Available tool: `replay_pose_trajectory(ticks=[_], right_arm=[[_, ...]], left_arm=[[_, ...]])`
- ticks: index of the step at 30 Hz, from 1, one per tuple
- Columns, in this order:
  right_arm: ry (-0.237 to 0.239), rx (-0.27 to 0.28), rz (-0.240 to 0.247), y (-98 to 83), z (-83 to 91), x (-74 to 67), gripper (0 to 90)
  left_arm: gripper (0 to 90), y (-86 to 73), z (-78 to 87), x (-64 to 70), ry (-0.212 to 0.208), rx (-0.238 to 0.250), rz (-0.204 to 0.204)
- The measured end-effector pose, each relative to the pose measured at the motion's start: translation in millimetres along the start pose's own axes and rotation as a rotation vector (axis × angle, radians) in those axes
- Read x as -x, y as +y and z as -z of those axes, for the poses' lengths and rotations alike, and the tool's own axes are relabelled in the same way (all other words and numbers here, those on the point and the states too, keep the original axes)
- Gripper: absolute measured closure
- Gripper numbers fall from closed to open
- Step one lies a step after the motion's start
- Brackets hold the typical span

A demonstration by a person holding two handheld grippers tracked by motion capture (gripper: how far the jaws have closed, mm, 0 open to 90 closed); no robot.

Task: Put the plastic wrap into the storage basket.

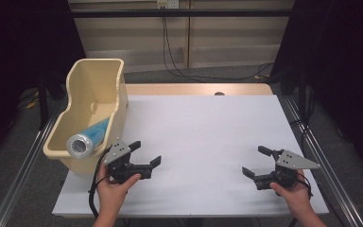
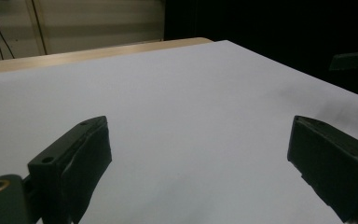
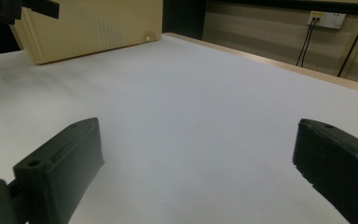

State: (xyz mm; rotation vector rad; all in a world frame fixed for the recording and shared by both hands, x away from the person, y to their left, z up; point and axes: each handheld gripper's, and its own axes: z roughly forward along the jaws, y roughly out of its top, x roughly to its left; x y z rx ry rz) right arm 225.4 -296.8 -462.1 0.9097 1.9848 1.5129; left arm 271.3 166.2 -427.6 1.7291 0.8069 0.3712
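The white counter lies bare between both hands. A cream bin at its left edge holds a blue tube, leaning. The left hand-held gripper and right hand-held gripper rest low, jaws spread, apparently waiting. The high view reveals the tube; the right gripper view catches just the bin's outer wall.

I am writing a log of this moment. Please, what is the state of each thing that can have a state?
Left gripper: jaws open, holding nothing.
Right gripper: jaws open, holding nothing.
Beige bin: upright, holds the tube.
Blue tube: lying tilted inside the bin, silver end toward the person.
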Motion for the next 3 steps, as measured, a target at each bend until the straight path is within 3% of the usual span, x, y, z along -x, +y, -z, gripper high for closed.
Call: replay_pose_trajectory(ticks=[3], right_arm=[[-0.004, 0.002, -0.001, 0.0, -0.4, 0.3, 1.1]], left_arm=[[5.9, 1.1, 1.0, 1.1, -0.003, 0.010, -0.006]])
